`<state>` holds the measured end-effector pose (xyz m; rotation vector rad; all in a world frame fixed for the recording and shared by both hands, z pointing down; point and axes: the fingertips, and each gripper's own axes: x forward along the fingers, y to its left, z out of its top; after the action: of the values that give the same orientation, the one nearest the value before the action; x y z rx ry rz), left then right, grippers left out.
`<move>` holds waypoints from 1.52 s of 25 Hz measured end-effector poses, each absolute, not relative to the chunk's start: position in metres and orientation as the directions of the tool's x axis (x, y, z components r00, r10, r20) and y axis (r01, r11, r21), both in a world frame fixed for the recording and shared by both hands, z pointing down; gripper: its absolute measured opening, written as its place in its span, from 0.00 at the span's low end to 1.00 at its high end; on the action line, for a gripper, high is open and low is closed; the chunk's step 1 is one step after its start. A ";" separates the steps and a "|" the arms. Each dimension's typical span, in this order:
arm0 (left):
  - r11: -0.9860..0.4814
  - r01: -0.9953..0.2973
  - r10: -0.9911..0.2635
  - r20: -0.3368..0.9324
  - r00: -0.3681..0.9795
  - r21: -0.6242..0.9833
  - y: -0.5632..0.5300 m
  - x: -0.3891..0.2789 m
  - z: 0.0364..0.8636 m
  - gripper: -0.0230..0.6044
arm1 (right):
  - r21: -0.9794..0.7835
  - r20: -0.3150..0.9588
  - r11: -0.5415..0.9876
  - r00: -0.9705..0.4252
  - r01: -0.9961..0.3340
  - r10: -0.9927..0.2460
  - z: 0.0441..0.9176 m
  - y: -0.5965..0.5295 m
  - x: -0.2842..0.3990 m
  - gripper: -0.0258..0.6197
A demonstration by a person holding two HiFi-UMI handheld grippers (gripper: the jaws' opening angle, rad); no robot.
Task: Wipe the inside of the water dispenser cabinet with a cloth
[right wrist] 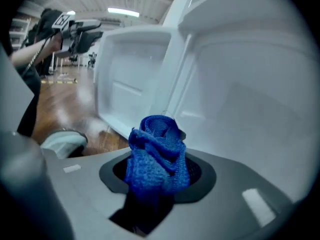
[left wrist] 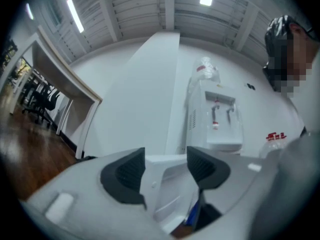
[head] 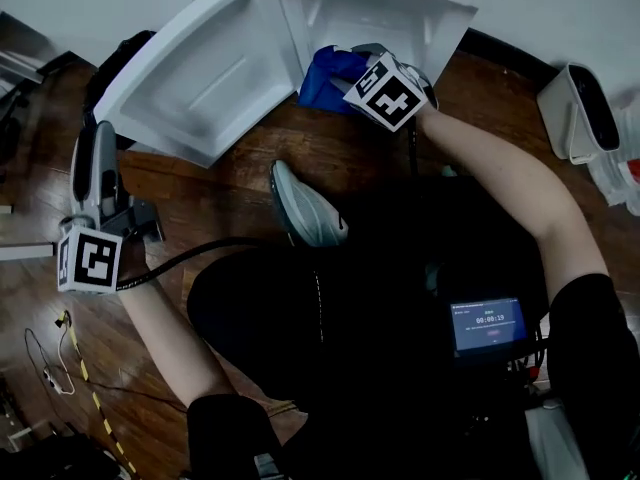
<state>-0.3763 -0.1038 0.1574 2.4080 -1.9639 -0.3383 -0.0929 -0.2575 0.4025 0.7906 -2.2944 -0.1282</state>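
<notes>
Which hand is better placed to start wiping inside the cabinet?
Right. The right gripper clamps the blue cloth at the open water dispenser cabinet; the left gripper is empty, out beside the door.

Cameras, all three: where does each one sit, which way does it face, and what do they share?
Head view: on the person's head, looking steeply down at the open cabinet door; both arms, a shoe, the left gripper and the right gripper show.
Left gripper view: on that gripper, looking about level at the water dispenser; its empty, parted fingers show.
Right gripper view: on that gripper, facing the cabinet; its fingers pinch the blue cloth.
Shared: the door appears in all three.
</notes>
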 end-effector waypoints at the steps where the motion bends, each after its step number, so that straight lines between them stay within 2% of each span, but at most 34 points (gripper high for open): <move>1: -0.235 -0.962 -0.961 -0.184 0.208 0.139 -0.086 -0.363 0.144 0.46 | 0.265 0.556 0.821 -0.615 -0.506 -0.559 0.385 -0.248 -0.092 0.31; 3: -0.345 -0.929 -0.929 -0.190 0.318 0.131 -0.065 -0.320 0.127 0.45 | 0.211 0.474 0.849 -0.709 -0.484 -0.522 0.340 -0.224 -0.092 0.31; 5: -0.498 -0.852 -0.867 -0.117 0.485 0.159 -0.066 -0.265 0.136 0.45 | 0.164 0.358 0.872 -0.796 -0.461 -0.488 0.295 -0.201 -0.089 0.31; 7: -0.609 -0.743 -0.776 -0.013 0.631 0.279 -0.077 -0.219 0.168 0.45 | 0.091 0.230 0.888 -0.858 -0.451 -0.459 0.252 -0.181 -0.082 0.31; 10: -0.627 -0.563 -0.608 0.114 0.786 0.539 -0.091 -0.169 0.220 0.48 | -0.002 0.098 0.911 -0.907 -0.412 -0.409 0.194 -0.154 -0.069 0.31; 11: -0.612 -0.474 -0.534 0.111 0.838 0.633 -0.093 -0.151 0.231 0.55 | -0.015 0.075 0.926 -0.924 -0.378 -0.376 0.180 -0.144 -0.065 0.31; 13: -0.576 -0.273 -0.397 0.028 0.917 0.771 -0.093 -0.121 0.237 0.66 | -0.040 0.026 0.962 -0.963 -0.269 -0.268 0.163 -0.123 -0.063 0.31; 15: -0.589 -0.101 -0.280 -0.085 0.956 0.801 -0.087 -0.099 0.227 0.76 | -0.056 -0.041 0.991 -0.991 -0.125 -0.127 0.154 -0.102 -0.064 0.32; 18: -0.688 0.064 -0.107 -0.189 0.976 0.723 -0.073 -0.076 0.204 0.77 | 0.008 -0.086 0.999 -0.995 0.054 0.055 0.154 -0.081 -0.067 0.32; 20: -0.712 0.130 -0.040 -0.225 0.974 0.690 -0.067 -0.068 0.193 0.77 | 0.093 -0.028 0.988 -0.992 0.123 0.126 0.164 -0.066 -0.071 0.32; 24: -0.712 0.091 -0.028 -0.158 0.987 0.696 -0.065 -0.052 0.200 0.77 | 0.339 0.168 0.927 -0.979 0.163 0.111 0.197 -0.045 -0.085 0.33; 27: -0.703 0.038 -0.026 -0.079 0.997 0.710 -0.065 -0.037 0.218 0.75 | 0.481 0.238 0.859 -0.969 0.177 0.066 0.216 -0.038 -0.093 0.35; 29: -0.711 0.005 -0.043 -0.051 0.998 0.703 -0.068 -0.034 0.225 0.64 | 0.523 0.261 0.833 -0.964 0.183 0.048 0.224 -0.037 -0.094 0.37; 30: -0.718 -0.017 -0.058 -0.035 0.998 0.696 -0.070 -0.034 0.228 0.58 | 0.525 0.265 0.831 -0.963 0.182 0.043 0.227 -0.039 -0.093 0.40; 32: -0.728 -0.071 -0.095 0.002 0.995 0.681 -0.075 -0.036 0.235 0.39 | 0.514 0.275 0.839 -0.961 0.177 0.034 0.231 -0.042 -0.090 0.52; 33: -0.731 -0.097 -0.113 0.019 0.993 0.676 -0.077 -0.037 0.238 0.34 | 0.511 0.281 0.842 -0.959 0.175 0.029 0.233 -0.043 -0.089 0.54; 36: -0.745 -0.185 -0.187 0.066 0.980 0.641 -0.086 -0.043 0.246 0.30 | 0.513 0.285 0.844 -0.959 0.155 0.003 0.235 -0.048 -0.084 0.54; 38: -0.756 -0.308 -0.296 0.118 0.948 0.577 -0.101 -0.055 0.249 0.29 | 0.517 0.272 0.848 -0.962 0.118 -0.033 0.233 -0.059 -0.078 0.54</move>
<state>-0.0550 -0.1012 0.2487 2.4755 -0.4252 0.0256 -0.0783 -0.0587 0.2331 -0.0648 -2.7539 -0.7961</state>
